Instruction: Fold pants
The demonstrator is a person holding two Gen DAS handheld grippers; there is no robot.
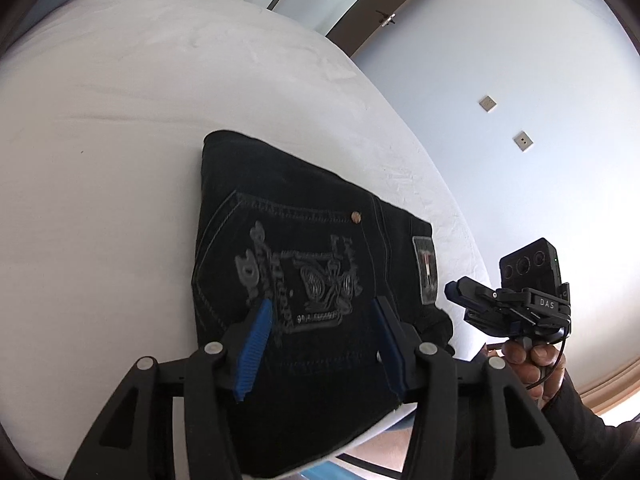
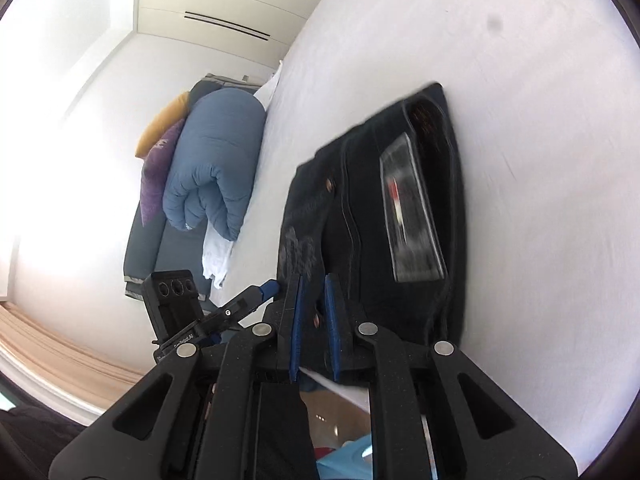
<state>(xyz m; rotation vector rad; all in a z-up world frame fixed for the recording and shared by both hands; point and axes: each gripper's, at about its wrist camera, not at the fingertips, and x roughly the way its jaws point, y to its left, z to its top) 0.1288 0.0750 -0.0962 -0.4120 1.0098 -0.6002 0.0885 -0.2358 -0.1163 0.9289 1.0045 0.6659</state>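
Observation:
Dark folded jeans (image 1: 304, 280) lie on the white bed (image 1: 120, 120) near its edge, back pocket with embroidery and a waist label facing up. My left gripper (image 1: 322, 312) is open just above the jeans, holding nothing. My right gripper (image 1: 460, 294) shows at the right, off the bed's edge, held in a hand. In the right wrist view the jeans (image 2: 380, 220) lie ahead and my right gripper (image 2: 314, 292) has its blue pads narrowly apart with nothing between them. My left gripper (image 2: 264, 290) shows at the left there.
The bed edge (image 1: 460, 216) runs close to the jeans on the right. A rolled blue duvet (image 2: 212, 168) and pillows lie on a bench beside the bed. A blue wall (image 1: 520, 80) and a door are beyond.

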